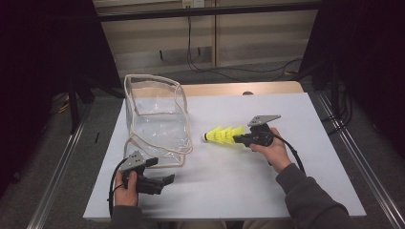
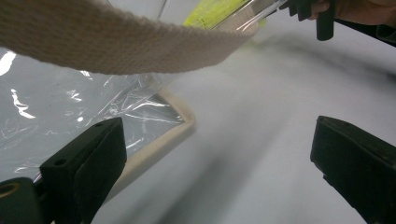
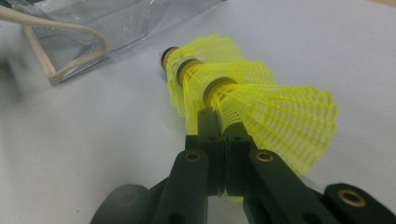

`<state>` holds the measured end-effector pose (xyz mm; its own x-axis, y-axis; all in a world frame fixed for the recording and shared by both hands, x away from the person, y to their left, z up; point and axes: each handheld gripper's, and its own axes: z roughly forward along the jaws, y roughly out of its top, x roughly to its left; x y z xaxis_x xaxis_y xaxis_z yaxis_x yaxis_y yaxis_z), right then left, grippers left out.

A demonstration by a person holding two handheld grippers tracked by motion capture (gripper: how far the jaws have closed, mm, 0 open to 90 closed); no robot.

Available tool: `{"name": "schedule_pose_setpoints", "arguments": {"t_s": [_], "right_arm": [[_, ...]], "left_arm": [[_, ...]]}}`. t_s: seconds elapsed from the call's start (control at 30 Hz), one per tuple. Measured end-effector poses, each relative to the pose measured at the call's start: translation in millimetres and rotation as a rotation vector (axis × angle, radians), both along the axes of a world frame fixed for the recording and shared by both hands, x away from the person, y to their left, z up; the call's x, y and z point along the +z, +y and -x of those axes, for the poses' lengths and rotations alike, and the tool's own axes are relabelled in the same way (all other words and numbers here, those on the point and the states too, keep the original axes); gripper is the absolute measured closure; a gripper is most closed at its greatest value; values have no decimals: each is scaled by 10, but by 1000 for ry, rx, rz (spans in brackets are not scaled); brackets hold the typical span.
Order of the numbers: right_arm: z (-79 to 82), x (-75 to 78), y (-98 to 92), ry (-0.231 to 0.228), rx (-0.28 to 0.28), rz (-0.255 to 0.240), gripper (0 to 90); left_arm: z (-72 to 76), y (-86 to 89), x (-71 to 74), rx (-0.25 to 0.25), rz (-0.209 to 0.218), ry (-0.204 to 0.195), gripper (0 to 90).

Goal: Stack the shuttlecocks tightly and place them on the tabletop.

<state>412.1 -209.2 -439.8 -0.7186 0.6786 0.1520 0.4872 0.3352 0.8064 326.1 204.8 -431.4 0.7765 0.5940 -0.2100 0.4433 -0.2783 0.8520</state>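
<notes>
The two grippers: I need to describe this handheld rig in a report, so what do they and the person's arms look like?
Each is black, with two flat black jaws. The left gripper and the right gripper each carry a grey three-cornered plate on top and trail a black cable. In the right gripper view, brass-coloured rivets dot the linkage. The person wears dark grey long sleeves.

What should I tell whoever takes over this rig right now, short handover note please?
Right gripper: shut on the stack of yellow shuttlecocks, held just right of the clear bag.
Left gripper: open, holding nothing, at the bag's near corner.
Done: shuttlecocks picked up.
Left: probably steady or open the bag with the left gripper and slide the shuttlecocks in; none are inside yet.
</notes>
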Motion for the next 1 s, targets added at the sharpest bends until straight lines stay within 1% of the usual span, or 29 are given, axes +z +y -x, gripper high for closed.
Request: {"name": "schedule_pose_setpoints", "arguments": {"t_s": [0.3, 0.57, 1.0], "right_arm": [[5, -33, 58, 3, 7, 4, 888], [12, -37, 93, 0, 2, 2, 888], [23, -42, 121, 6, -3, -24, 887]], "left_arm": [[1, 2, 1, 1, 2, -1, 36], [2, 3, 3, 1, 3, -1, 36], [2, 4, 3, 1, 5, -4, 36]]}}
